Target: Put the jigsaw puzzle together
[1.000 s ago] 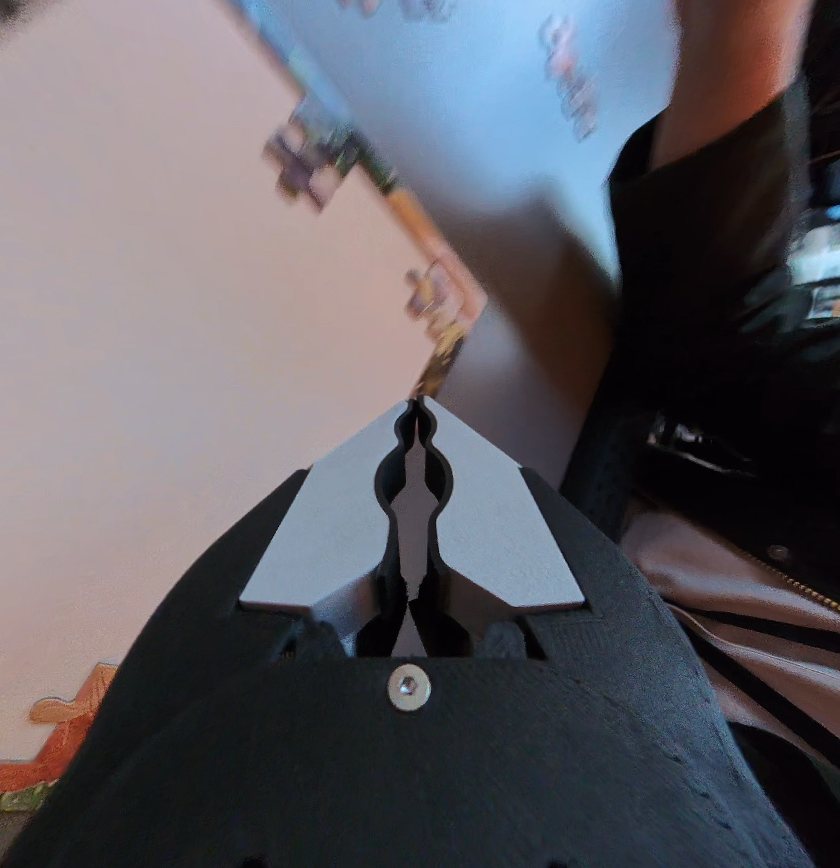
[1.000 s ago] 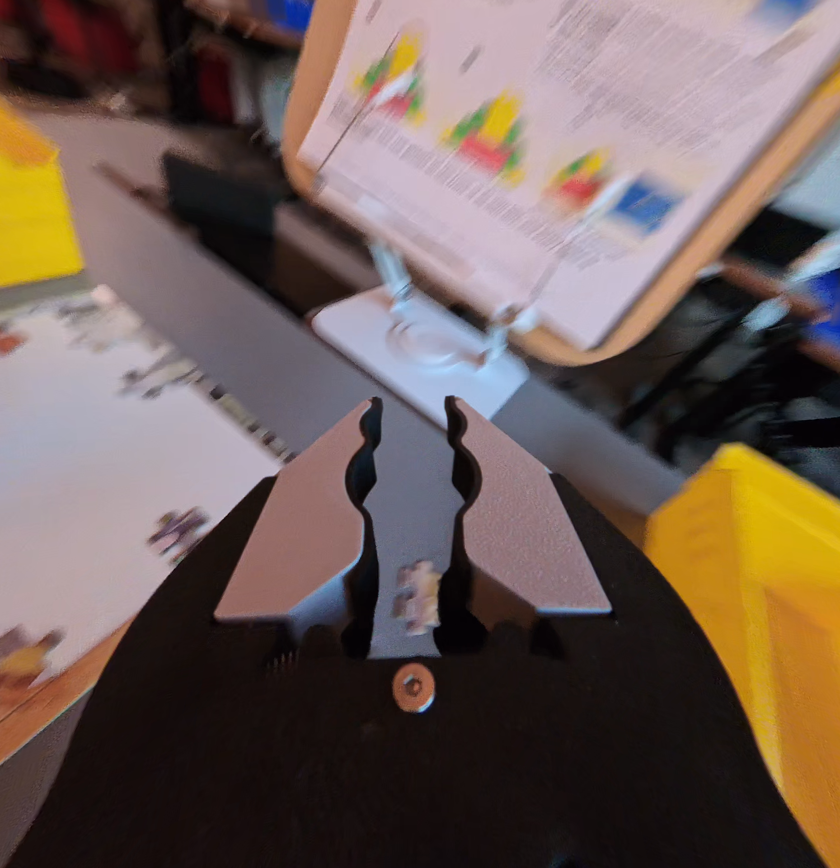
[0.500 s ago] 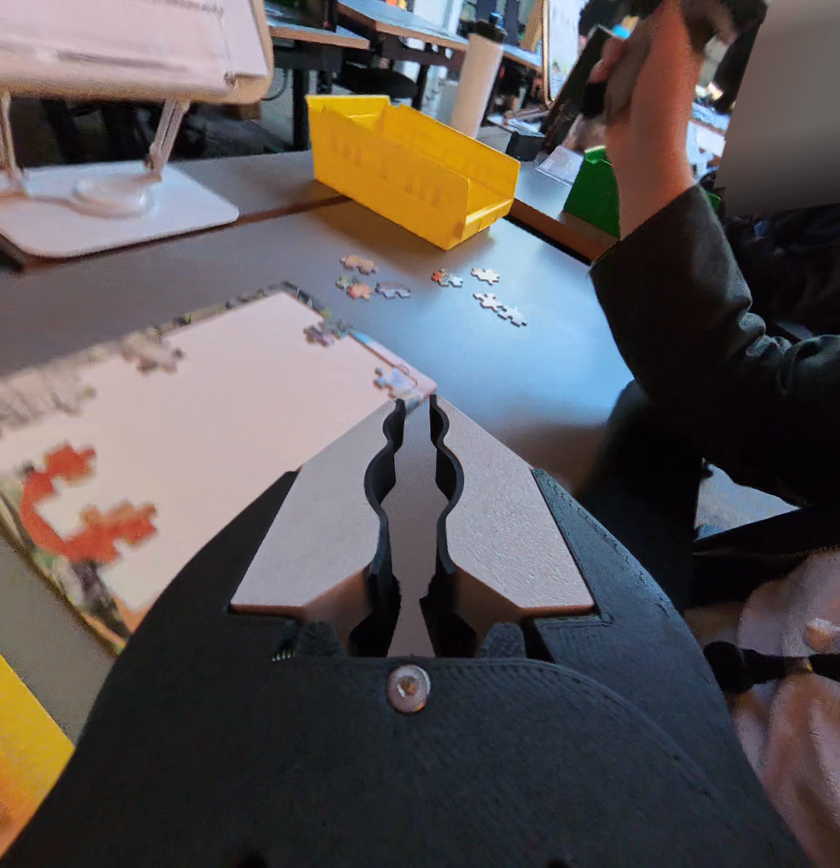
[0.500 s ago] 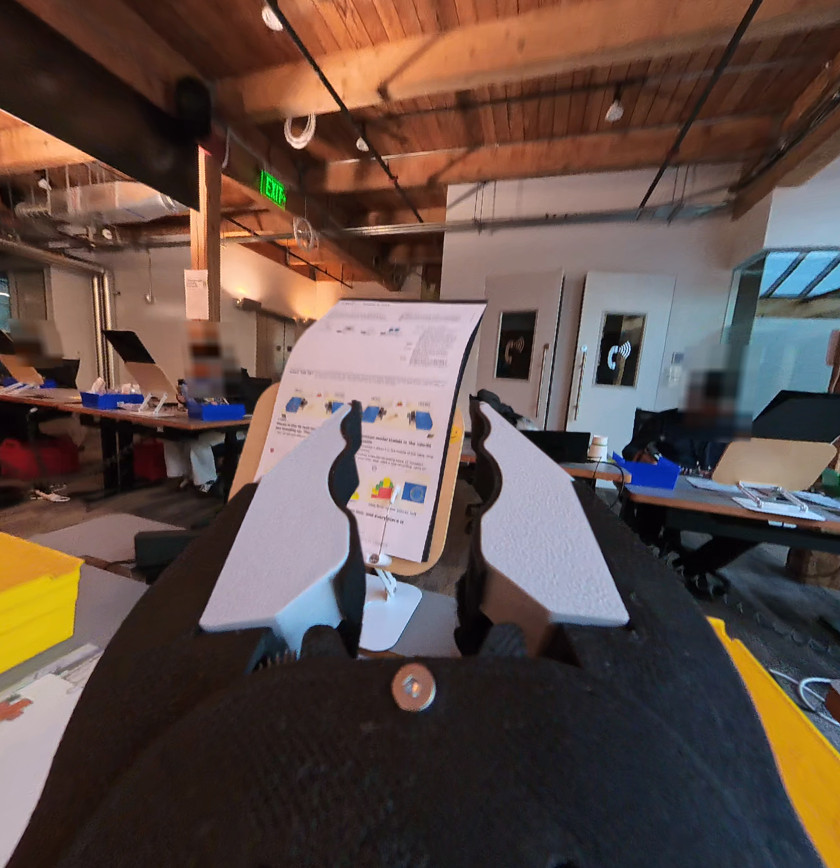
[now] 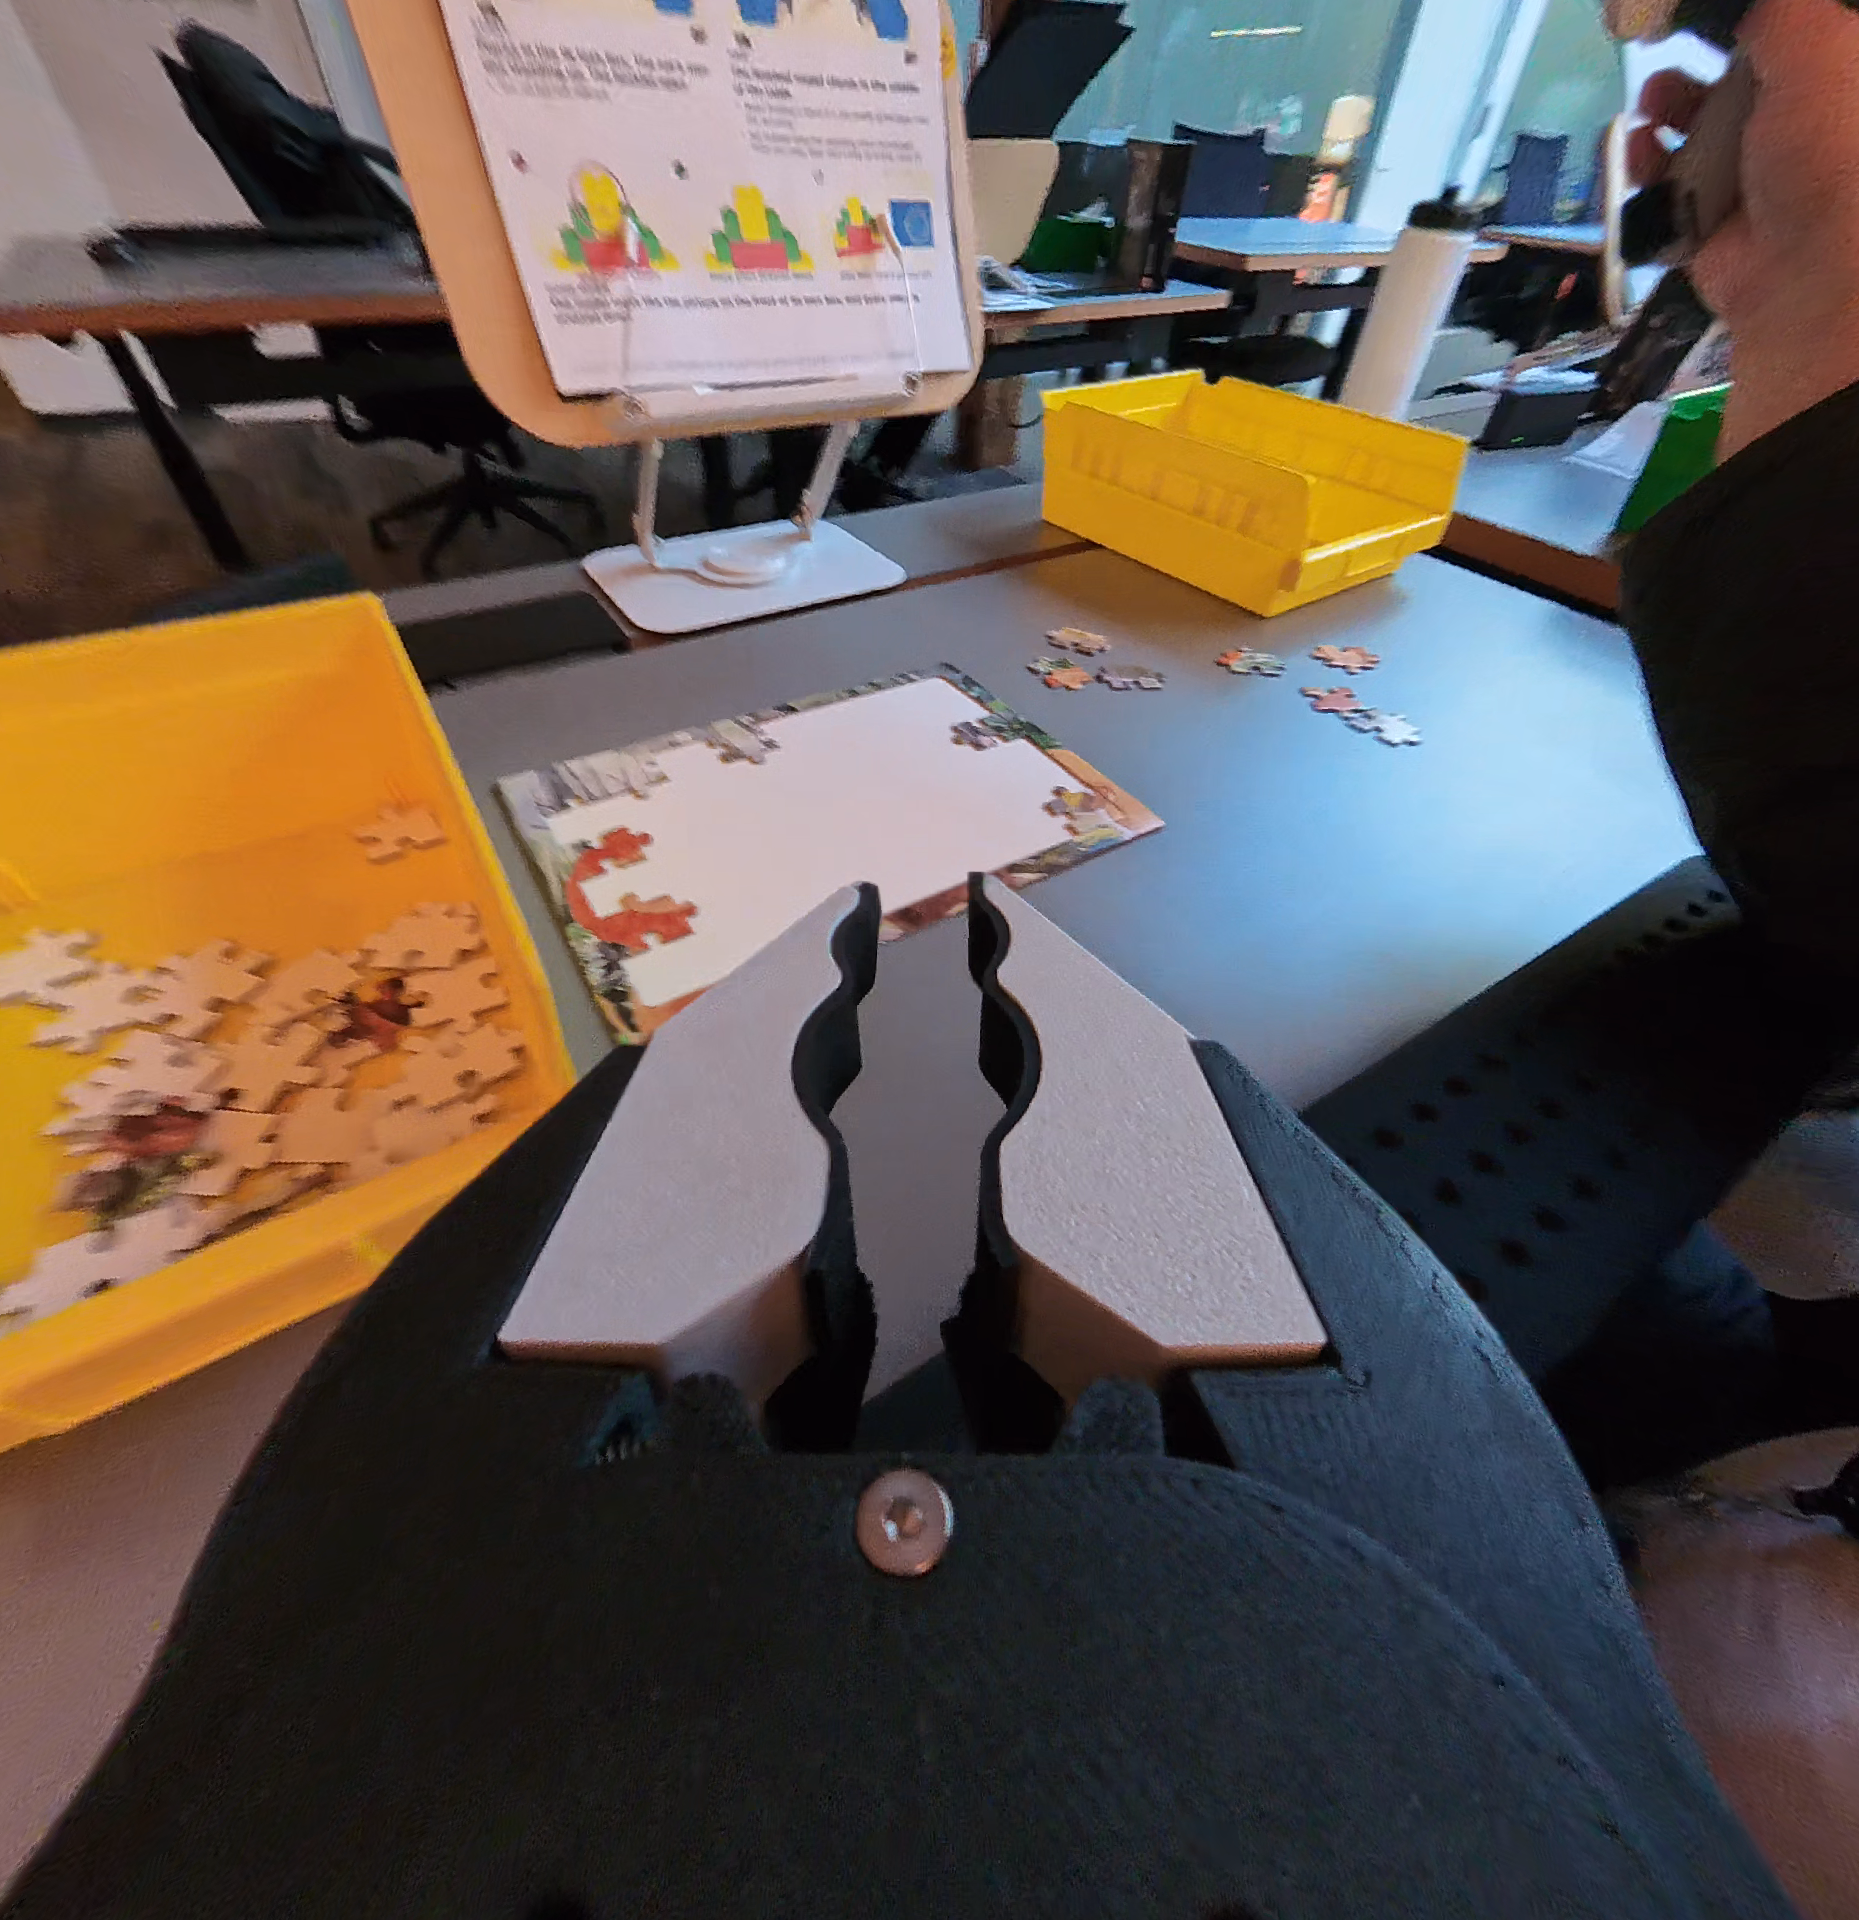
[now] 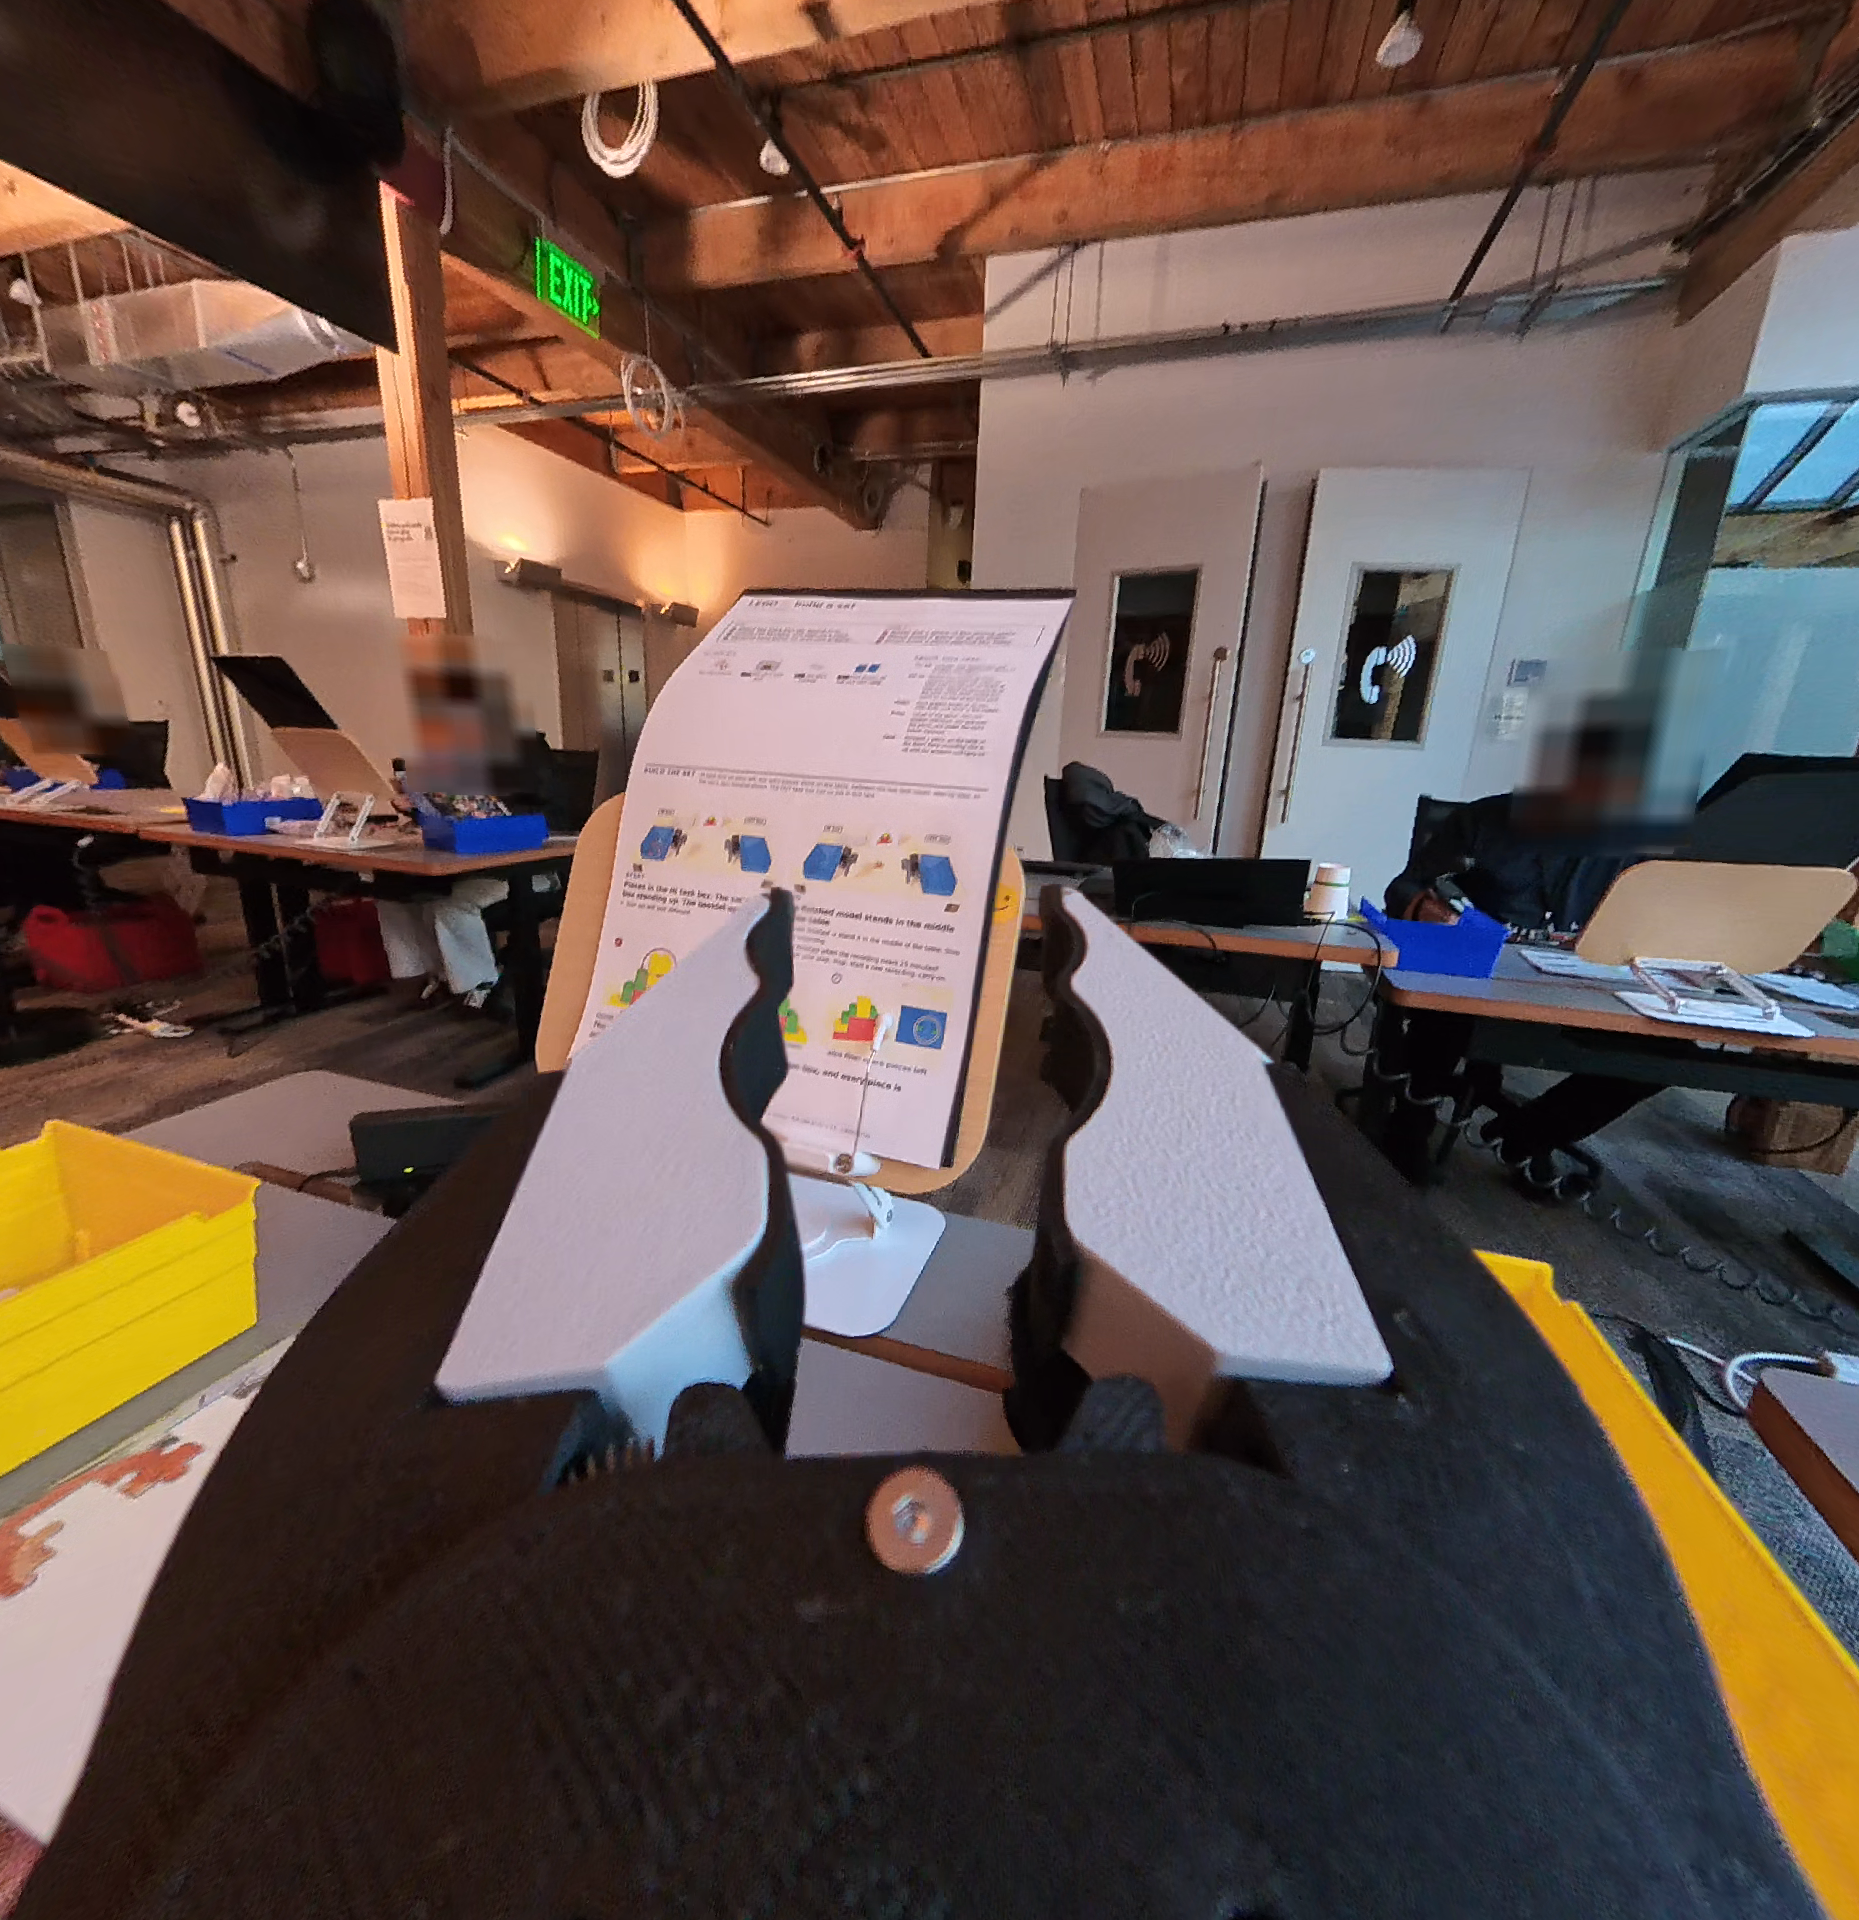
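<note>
The puzzle board (image 5: 863,800), white inside with a partly built picture border and a red patch at its left, lies on the grey table (image 5: 1320,852). Several loose pieces (image 5: 1247,675) lie beyond its right end. A yellow bin (image 5: 177,883) at the left holds many pieces (image 5: 260,1049). My left gripper (image 5: 923,894) is open and empty, held above the table's near edge in front of the board. My right gripper (image 6: 914,909) is open and empty, raised high and pointing out at the room. A corner of the board (image 6: 63,1579) shows at its lower left.
An empty yellow bin (image 5: 1257,488) stands at the table's back right. A sheet on a wooden stand (image 5: 717,208) stands behind the board, and shows in the right wrist view (image 6: 852,883). A person's dark sleeve (image 5: 1777,727) is at the right. Other desks and people sit behind.
Both grippers swung up from close to the table. The left one pulled back toward me and opened a little; the right one opened wider and now faces the room.
</note>
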`<state>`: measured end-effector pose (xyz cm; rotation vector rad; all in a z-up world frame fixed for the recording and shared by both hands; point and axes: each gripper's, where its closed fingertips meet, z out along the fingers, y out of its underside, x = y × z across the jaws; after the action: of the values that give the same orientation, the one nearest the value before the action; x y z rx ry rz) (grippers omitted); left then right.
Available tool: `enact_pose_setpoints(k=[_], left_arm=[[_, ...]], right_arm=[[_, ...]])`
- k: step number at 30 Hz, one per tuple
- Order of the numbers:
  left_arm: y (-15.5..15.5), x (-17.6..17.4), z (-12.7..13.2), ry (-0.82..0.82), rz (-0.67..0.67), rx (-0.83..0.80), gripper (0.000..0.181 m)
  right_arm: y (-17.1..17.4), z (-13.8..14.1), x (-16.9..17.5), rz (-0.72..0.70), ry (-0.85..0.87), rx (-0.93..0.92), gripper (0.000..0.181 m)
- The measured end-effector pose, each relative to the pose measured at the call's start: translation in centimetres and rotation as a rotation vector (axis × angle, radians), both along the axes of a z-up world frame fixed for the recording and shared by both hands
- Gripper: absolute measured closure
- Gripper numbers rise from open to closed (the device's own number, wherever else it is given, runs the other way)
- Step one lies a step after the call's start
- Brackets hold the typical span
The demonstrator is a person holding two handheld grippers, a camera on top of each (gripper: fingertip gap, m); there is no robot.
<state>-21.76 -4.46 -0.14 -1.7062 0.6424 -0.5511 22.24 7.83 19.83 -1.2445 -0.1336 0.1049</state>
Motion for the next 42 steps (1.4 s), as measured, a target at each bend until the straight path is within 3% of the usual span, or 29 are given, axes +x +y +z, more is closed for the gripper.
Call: enact_pose_setpoints(k=[6,11,15,23,27,31,36,42], left_arm=[[-0.3,-1.9,3.4,0.108,0.172,0.195,0.158],[-1.4,-0.8,6.0,0.126,0.195,0.25,0.148],[-2.2,-0.5,7.3,0.156,0.183,0.238,0.134],[-2.5,-2.4,8.1,0.092,0.158,0.169,0.129],[-2.0,-3.9,7.7,0.081,0.134,0.132,0.132],[-0.6,-4.7,7.1,0.184,0.069,0.121,0.171],[1.8,-5.0,5.5,0.193,0.063,0.101,0.181],[5.4,-6.2,4.3,0.081,0.113,0.082,0.181]], right_arm=[[-1.9,1.5,2.0,0.04,0.095,0.086,0.135],[-2.0,1.3,1.9,0.073,0.074,0.073,0.132],[-2.0,1.1,-0.1,0.065,-0.046,0.021,0.127],[-4.2,2.7,-6.1,0.116,-0.215,0.108,0.162],[-3.9,2.2,-8.0,0.112,-0.31,0.095,0.179],[-3.0,1.6,-8.6,0.035,-0.408,0.084,0.181],[-2.8,1.3,-8.1,-0.068,-0.495,0.087,0.181],[-2.5,0.3,-9.9,0.115,-0.46,0.061,0.181]])
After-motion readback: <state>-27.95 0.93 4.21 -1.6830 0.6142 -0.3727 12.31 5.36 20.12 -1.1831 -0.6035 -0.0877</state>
